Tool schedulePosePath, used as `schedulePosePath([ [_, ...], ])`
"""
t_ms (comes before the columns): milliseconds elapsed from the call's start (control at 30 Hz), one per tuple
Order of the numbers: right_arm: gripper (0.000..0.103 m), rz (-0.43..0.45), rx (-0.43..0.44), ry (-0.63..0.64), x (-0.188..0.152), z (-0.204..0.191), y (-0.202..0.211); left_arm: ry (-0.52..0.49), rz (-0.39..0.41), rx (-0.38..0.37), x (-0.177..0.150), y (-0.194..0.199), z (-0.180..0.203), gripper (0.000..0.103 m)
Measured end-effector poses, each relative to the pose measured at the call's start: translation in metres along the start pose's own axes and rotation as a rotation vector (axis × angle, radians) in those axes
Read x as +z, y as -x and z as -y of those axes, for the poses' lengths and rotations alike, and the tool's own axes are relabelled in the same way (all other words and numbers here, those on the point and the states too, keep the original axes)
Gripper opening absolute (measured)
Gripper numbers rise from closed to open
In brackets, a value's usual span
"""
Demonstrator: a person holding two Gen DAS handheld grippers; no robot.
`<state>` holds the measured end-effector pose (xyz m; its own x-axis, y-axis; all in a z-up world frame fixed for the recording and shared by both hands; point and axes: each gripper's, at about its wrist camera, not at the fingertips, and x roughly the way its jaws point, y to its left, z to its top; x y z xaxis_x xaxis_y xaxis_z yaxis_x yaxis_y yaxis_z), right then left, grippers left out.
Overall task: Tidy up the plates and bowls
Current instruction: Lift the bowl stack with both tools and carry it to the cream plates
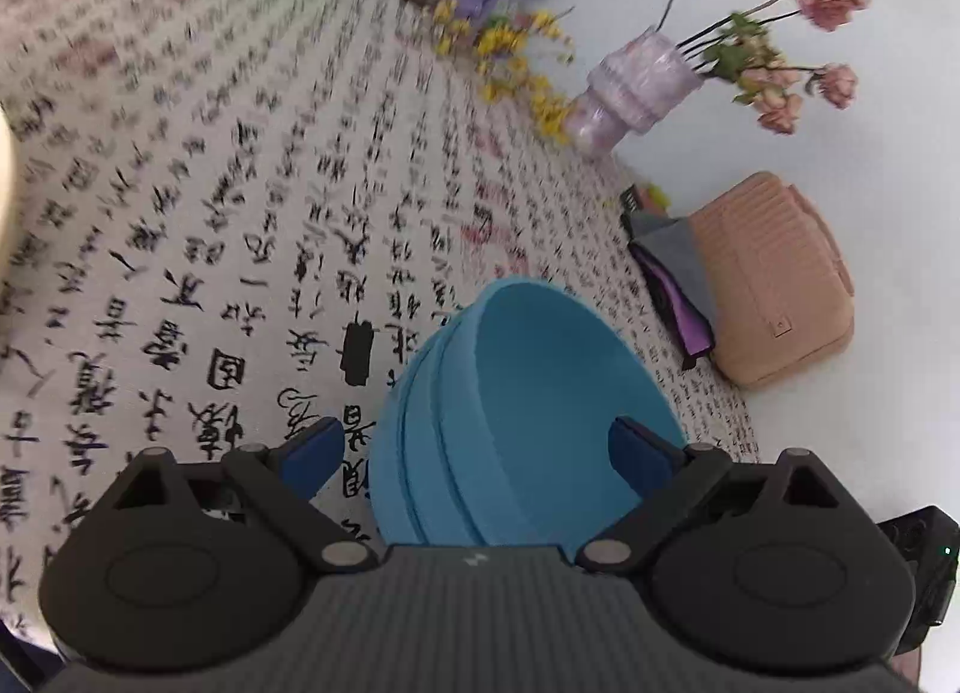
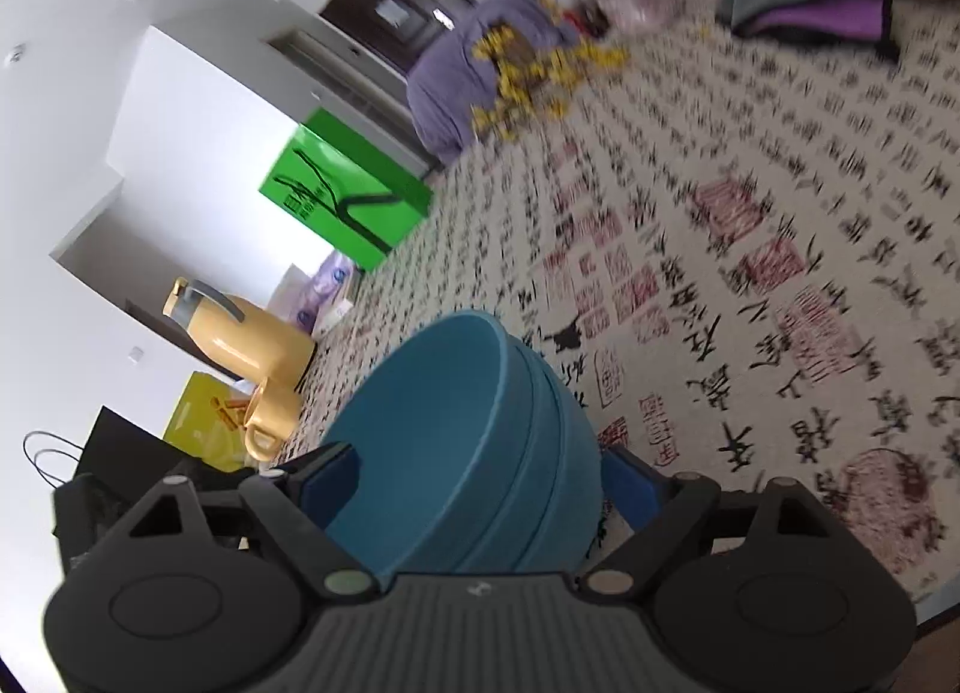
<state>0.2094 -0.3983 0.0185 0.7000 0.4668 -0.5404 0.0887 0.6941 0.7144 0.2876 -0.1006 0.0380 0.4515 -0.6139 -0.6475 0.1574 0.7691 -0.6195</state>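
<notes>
A nested stack of blue bowls (image 1: 528,423) lies tilted on its side between the fingers of my left gripper (image 1: 474,429). The right finger (image 1: 642,453) reaches inside the rim, while the left finger (image 1: 315,453) stands a little off the outer wall, with tablecloth showing in the gap. In the right wrist view a similar blue bowl stack (image 2: 456,441) sits in my right gripper (image 2: 480,453), whose jaws stand wide. Its left finger (image 2: 330,483) is at the rim and its right finger (image 2: 630,483) lies against the outer wall. Both stacks look sharp against a blurred table.
A calligraphy tablecloth (image 1: 240,183) covers the table. A purple vase of dried flowers (image 1: 636,87), a tan pouch (image 1: 774,279) and folded cloths (image 1: 672,267) line one edge. A green box (image 2: 342,195), a yellow kettle (image 2: 240,333) and a yellow mug (image 2: 270,417) stand at another.
</notes>
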Motion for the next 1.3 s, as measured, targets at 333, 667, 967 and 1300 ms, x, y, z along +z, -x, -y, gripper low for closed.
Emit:
schedulePosePath([
  [333,0.073,-0.21,0.025,-0.193,-0.008,0.03,-0.038,0.083,-0.125,-0.049,-0.005,-0.02,-0.023,0.068],
  [667,0.046,-0.188,-0.068,-0.143,0.004,0.029,-0.035,0.022,-0.09,0.01,-0.001,-0.022,-0.008,0.043],
  [967,0.038,-0.165,-0.09,-0.08,0.015,0.0,-0.043,0.006,-0.018,0.0,0.01,-0.003,-0.009,0.041],
  [1300,0.038,-0.261,-0.068,0.053,0.005,-0.086,-0.107,0.095,0.092,0.064,0.029,0.068,-0.072,0.038],
])
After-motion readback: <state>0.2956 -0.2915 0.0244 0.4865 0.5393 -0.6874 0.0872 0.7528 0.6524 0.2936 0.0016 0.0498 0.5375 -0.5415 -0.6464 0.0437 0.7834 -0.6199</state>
